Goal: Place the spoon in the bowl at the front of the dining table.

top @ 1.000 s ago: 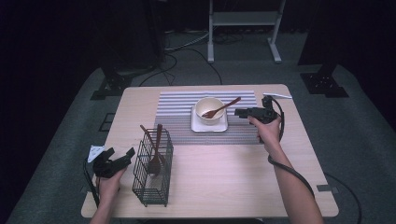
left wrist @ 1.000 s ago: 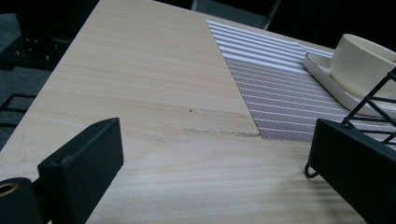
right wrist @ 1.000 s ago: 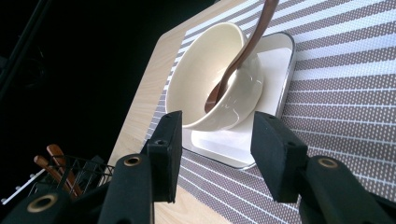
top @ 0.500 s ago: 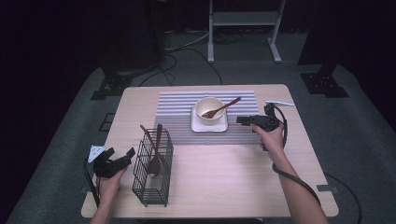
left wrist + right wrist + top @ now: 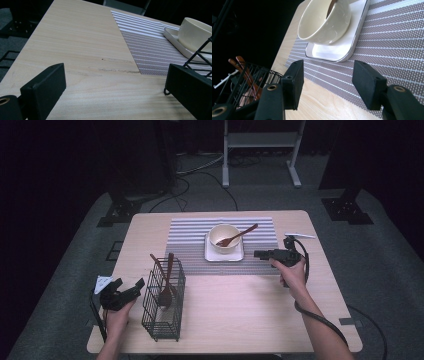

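- Pale wood formed the counter (image 5: 235, 310), with a grey striped placemat (image 5: 190, 242) laid across its far half.
- A white square plate (image 5: 224, 255) sat on the placemat and carried a cream bowl (image 5: 222, 236); a brown wooden spoon (image 5: 237, 236) rested in the bowl, its handle leaning out over the rim toward the right.
- The right claw (image 5: 258, 254) lay level just right of the plate, pointing at it. Its jaws had just been opening and stood apart with nothing between them, seen in the right gripper view (image 5: 327, 82) above the placemat's near edge, short of the plate.
- The black wire basket (image 5: 164, 300) stood upright on the near left of the counter, well apart from the bowl, with wooden utensils (image 5: 166, 282) standing in it.
- The left claw (image 5: 131, 289) rested just left of the basket, released and empty; in the left gripper view (image 5: 115, 85) its right jaw sat against the basket's lower corner wire (image 5: 200, 53).
- A small white paper (image 5: 102, 281) lay at the left edge of the counter, beside the left hand.
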Available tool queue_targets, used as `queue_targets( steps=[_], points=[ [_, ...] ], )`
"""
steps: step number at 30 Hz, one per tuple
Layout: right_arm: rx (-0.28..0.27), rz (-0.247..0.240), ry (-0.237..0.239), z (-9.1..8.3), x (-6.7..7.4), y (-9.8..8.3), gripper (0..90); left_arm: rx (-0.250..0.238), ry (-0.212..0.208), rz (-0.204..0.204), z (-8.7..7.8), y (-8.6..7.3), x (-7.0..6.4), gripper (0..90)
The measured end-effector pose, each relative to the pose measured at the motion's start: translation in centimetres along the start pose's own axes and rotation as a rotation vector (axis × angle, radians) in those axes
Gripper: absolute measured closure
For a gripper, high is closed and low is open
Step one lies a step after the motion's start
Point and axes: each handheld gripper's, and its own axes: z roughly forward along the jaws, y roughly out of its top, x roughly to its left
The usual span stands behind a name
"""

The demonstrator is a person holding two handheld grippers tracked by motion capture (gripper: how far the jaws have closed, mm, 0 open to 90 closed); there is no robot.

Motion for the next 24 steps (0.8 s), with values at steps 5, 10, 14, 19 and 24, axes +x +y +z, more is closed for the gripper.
queue_targets(
  steps=[5, 10, 14, 19, 24],
  points=[
    [0.013, -0.007, 0.003, 0.1, 0.0, -0.4, 40.3, 0.001, 0.001, 0.001, 0.0, 0.0, 0.0, 2.3],
    [0.032, -0.018, 0.016, 0.5, 0.3, -1.0, 39.1, 0.000, 0.000, 0.002, 0.0, 0.0, 0.0, 2.2],
    [0.041, -0.027, 0.019, 0.6, 0.6, -1.2, 38.1, -0.001, 0.000, 0.001, 0.0, 0.0, 0.0, 2.2],
    [0.051, -0.038, 0.022, 0.5, 0.7, -1.5, 37.2, 0.000, 0.000, 0.002, 0.0, 0.0, 0.0, 2.3],
    [0.060, -0.043, 0.018, 0.4, 0.7, -1.9, 36.7, 0.000, 0.000, 0.002, 0.0, 0.0, 0.0, 2.3]
  ],
)
